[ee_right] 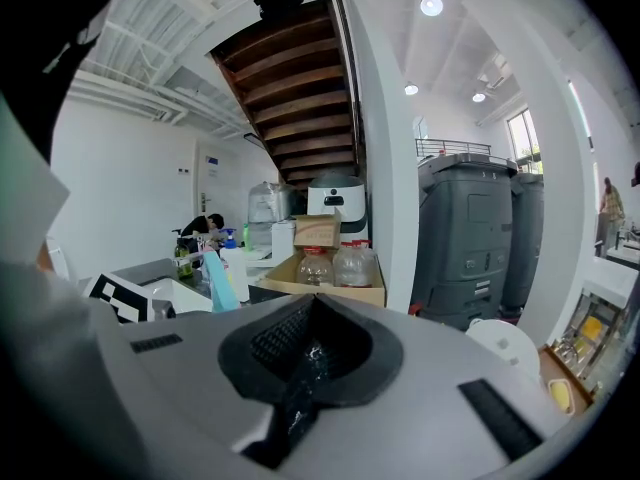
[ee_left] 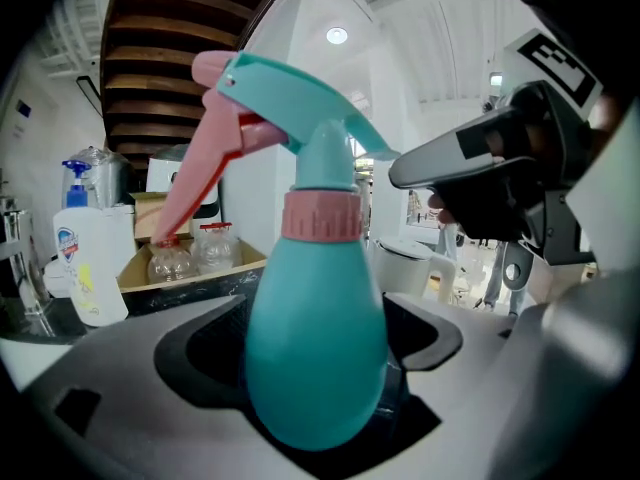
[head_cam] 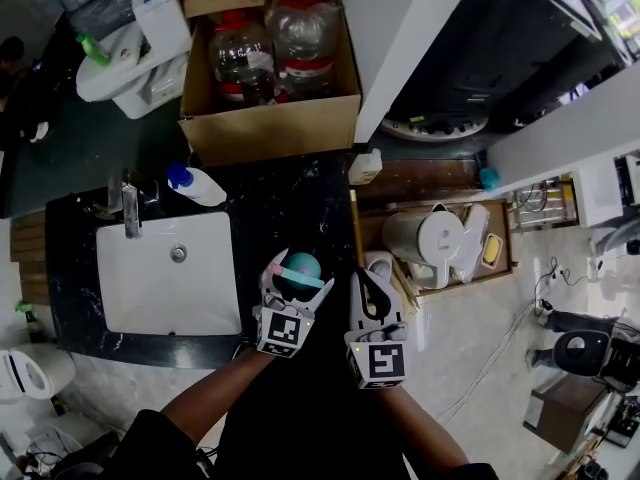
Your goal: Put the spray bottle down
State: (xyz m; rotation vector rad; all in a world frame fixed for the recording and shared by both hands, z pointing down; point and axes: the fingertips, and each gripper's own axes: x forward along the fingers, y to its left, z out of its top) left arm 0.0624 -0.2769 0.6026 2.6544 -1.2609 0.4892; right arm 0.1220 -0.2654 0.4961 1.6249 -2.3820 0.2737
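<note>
The bottle [ee_left: 315,358] is smooth, matt teal plastic. The counter [head_cam: 285,213] is glossy black stone; the box [head_cam: 270,128] is plain matt cardboard.

You stand at workplace wash corner: white sink [head_cam: 165,273] in black counter [head_cam: 290,218] at 10 o'clock, boxed water jugs [head_cam: 270,53] at 12, kettle [head_cam: 425,243] at 2, grey bins [ee_right: 470,228] beyond.

From my head, my left fingers [head_cam: 271,280] cover the spray bottle [head_cam: 302,265] below its top. In my left gripper view its base is lost between them, so whether it touches the surface [head_cam: 290,208] I cannot tell. The soap bottle [ee_left: 88,258] label is too blurred to read.
</note>
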